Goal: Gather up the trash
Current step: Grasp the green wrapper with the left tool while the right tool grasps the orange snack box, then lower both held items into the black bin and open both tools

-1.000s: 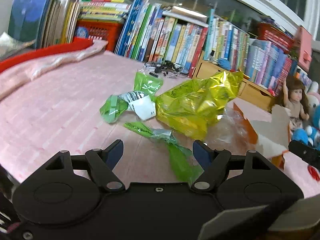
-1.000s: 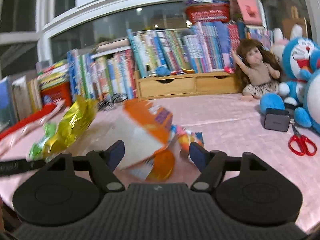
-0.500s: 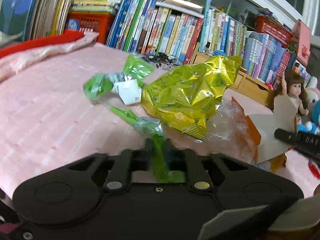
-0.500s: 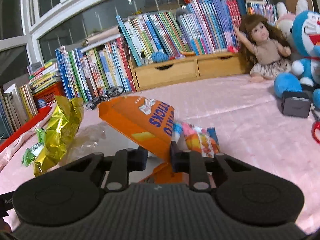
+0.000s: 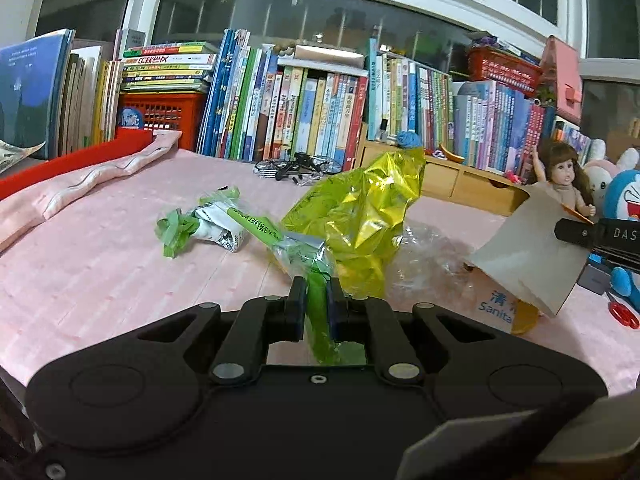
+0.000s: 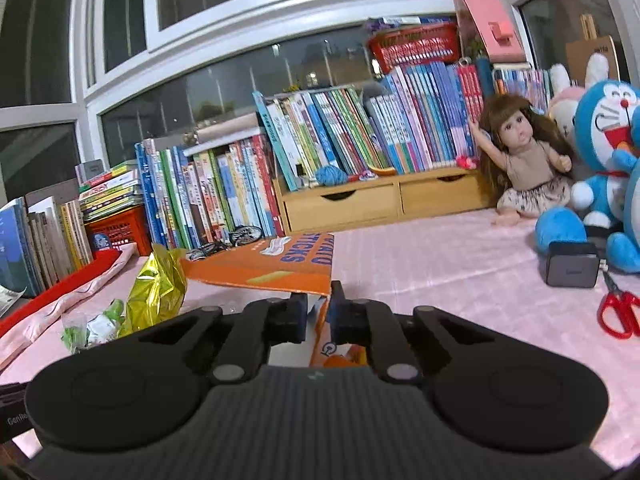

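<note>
On pink cover (image 5: 100,264): two green wrappers (image 5: 320,276).

Orange carton (image 6: 276,266): "STICKS" in blue capitals, a cut-off word above ending "TATO". The same carton's white underside (image 5: 496,308): "Sanita", cut off. Other gripper's black body (image 5: 612,236): "DAS", cut off. Green wrapper (image 5: 260,230): small print, unreadable. Book spines illegible.

Each fisheye sits just behind its own gripper's fingers, low over the pink mat (image 5: 100,264), tilted slightly down, facing the book row (image 5: 304,112). Both views share the yellow-green foil bag (image 5: 360,216), the orange carton (image 6: 272,268) and the doll (image 6: 524,160).
</note>
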The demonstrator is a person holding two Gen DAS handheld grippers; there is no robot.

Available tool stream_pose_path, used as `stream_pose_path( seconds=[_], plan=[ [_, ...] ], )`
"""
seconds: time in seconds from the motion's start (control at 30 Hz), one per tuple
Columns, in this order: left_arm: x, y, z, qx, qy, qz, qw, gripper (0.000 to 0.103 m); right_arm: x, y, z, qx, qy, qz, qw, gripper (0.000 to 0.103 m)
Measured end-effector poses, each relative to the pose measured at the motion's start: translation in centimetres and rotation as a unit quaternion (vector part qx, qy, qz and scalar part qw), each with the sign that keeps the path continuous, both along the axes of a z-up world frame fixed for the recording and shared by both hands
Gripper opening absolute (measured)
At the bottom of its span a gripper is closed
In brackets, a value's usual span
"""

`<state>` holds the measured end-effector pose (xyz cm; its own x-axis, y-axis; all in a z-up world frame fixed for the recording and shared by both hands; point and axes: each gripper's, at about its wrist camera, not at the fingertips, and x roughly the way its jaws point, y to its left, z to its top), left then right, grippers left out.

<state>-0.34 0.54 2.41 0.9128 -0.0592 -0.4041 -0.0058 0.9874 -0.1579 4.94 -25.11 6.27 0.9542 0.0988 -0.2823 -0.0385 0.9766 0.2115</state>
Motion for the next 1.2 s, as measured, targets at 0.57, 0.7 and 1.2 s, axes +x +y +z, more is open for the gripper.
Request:
stream_pose_path(
  seconds=[0.57,0.7,1.2],
  plan=[
    [-5.2,-0.8,2.0,-0.001,-0.023,-0.053,0.9983,0.01,-5.3,0.4,2.3,0.013,-0.046,0.038,0.998,0.009],
    [-6.0,-0.8,2.3,0.0,-0.026,-0.057,0.998,0.01,-6.1,0.1,2.9,0.019,-0.061,0.036,0.997,0.009],
    [-11.8,0.1,2.2,-0.008,0.008,-0.081,0.9966,0.01,-11.4,-0.4,3.4,0.056,-0.053,0.1,0.992,0.009]
  ],
)
